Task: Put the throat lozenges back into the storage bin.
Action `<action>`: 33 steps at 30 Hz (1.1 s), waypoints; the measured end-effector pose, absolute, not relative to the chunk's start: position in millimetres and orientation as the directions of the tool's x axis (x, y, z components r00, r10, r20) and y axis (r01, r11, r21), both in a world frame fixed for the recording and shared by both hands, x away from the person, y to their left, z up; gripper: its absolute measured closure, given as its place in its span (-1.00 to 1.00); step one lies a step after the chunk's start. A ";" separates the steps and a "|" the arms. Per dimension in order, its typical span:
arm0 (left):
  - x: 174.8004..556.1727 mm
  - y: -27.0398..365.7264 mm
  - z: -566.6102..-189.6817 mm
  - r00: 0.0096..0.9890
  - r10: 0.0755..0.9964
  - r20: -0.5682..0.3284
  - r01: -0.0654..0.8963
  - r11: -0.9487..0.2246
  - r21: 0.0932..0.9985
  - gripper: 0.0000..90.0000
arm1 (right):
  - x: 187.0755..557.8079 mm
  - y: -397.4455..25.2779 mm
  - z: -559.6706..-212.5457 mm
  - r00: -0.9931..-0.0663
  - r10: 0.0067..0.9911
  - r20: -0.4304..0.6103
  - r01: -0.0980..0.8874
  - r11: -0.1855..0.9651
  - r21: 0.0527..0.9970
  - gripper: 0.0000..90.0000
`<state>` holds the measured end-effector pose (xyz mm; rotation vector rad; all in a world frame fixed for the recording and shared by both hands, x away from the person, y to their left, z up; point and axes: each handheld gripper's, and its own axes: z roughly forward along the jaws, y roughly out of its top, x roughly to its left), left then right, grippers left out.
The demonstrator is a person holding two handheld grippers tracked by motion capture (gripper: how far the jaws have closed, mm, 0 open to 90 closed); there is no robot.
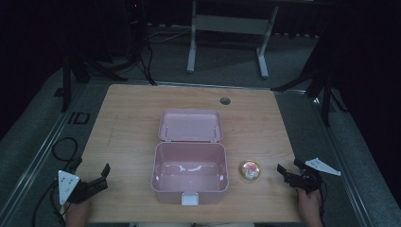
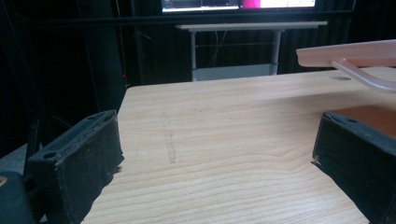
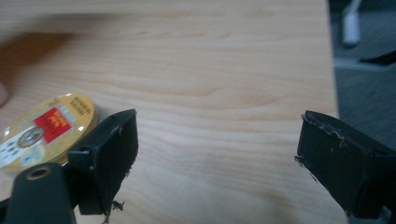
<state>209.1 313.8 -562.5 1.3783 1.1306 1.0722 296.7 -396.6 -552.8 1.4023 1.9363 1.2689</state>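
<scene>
Centrally, pink box (image 1: 189,173) leaves bare table (image 1: 127,118) margins beside spread fingers (image 2: 79,158).

Wooden table (image 1: 127,113), round grommet hole (image 1: 225,100) at 12 o'clock. Open pink box (image 1: 190,172) at centre; yellow round tin (image 1: 249,170) at 3 o'clock, just beside box.

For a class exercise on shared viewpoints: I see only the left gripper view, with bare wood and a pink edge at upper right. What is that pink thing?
Observer: An open pink box; its lid lies flat behind it.
Operator: Anything inside it?
Observer: It looks empty; a white latch sits on its near wall.
Operator: Anything else on the table?
Observer: A small round yellow tin right of the box, just ahead of the open right gripper.
</scene>
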 end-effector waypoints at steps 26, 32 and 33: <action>209.9 315.4 -562.7 0.175 0.985 0.013 0.101 -0.032 0.994 -0.96 | 308.8 -383.6 -512.7 -0.760 0.639 0.117 0.576 0.581 0.574 -0.72; 210.2 316.2 -563.0 0.171 0.985 0.009 0.102 -0.027 0.994 -0.96 | 312.0 -374.9 -491.5 -0.826 0.563 0.025 0.507 0.724 0.467 -0.72; 210.1 316.3 -562.9 0.170 0.985 0.012 0.103 -0.030 0.994 -0.96 | 312.7 -373.1 -487.8 -0.838 0.545 0.013 0.491 0.744 0.453 -0.72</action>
